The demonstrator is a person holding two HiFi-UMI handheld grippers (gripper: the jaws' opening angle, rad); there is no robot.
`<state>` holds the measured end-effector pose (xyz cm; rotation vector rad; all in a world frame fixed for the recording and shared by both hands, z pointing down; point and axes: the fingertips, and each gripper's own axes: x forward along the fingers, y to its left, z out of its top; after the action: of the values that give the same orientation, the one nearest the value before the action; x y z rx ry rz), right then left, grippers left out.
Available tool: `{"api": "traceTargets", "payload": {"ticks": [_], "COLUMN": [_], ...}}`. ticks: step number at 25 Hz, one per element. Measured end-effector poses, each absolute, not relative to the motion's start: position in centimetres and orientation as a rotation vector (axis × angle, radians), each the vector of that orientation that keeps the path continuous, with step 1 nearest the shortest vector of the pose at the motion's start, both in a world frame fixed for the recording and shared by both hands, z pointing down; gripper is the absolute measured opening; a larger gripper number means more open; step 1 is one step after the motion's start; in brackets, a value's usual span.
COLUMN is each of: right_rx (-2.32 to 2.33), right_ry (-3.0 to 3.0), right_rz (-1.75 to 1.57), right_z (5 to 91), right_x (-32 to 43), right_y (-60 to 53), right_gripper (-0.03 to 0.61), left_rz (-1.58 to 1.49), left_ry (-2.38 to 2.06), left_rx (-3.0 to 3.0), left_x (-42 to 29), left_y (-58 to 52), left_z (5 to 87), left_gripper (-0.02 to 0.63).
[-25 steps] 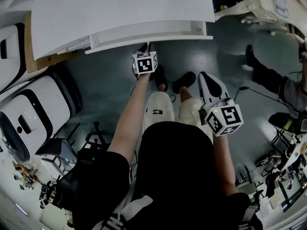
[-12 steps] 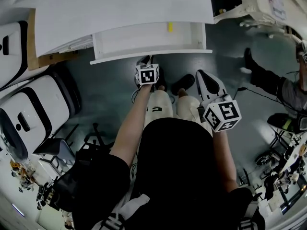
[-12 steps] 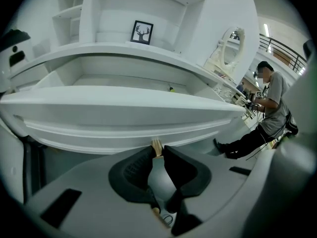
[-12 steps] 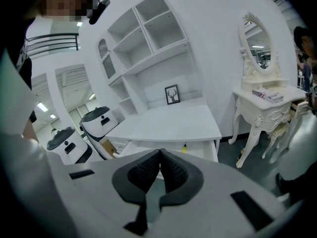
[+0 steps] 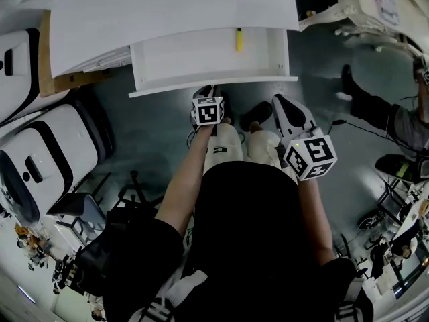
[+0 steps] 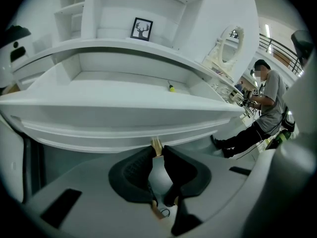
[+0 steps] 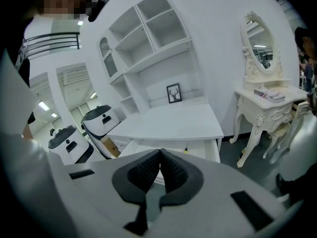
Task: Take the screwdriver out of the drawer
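Clamped on the small brass-coloured knob (image 6: 156, 144) of the shallow white drawer (image 5: 201, 84) with the left gripper (image 6: 158, 151), pads tight on it. Pressed together and empty at the right gripper (image 7: 159, 153).

Sitting in the open drawer, at the back and right of the middle: slim yellow-handled screwdriver (image 5: 238, 39), part-tucked under the edge of the flat white desk top (image 5: 167, 12).

2 risks:
1. Likely to roll on the smooth painted drawer floor if jerked — round handle, little friction.
2. Easy to slip off the tiny hard knob.

Awkward pick too — thin, low-lying, and no grab possible until those right jaws open. Helped somewhat by ribbed black rubber pads.
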<state>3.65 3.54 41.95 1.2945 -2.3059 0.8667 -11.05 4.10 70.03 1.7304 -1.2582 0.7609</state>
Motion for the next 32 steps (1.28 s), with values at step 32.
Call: {"api": "traceTargets", "payload": {"ticks": [32], "right_rx": [1.295], "right_ry": [-2.302], "right_rz": [0.833], "right_z": [41.6], "right_x": [1.6], "right_y": [3.6], "right_gripper": [0.017], "left_rz": [0.772], "left_ry": [-1.132], "left_rx": [1.819], "left_x": [-13.1], "left_y": [11.7], "left_z": [64.1], "left_gripper": [0.048]}}
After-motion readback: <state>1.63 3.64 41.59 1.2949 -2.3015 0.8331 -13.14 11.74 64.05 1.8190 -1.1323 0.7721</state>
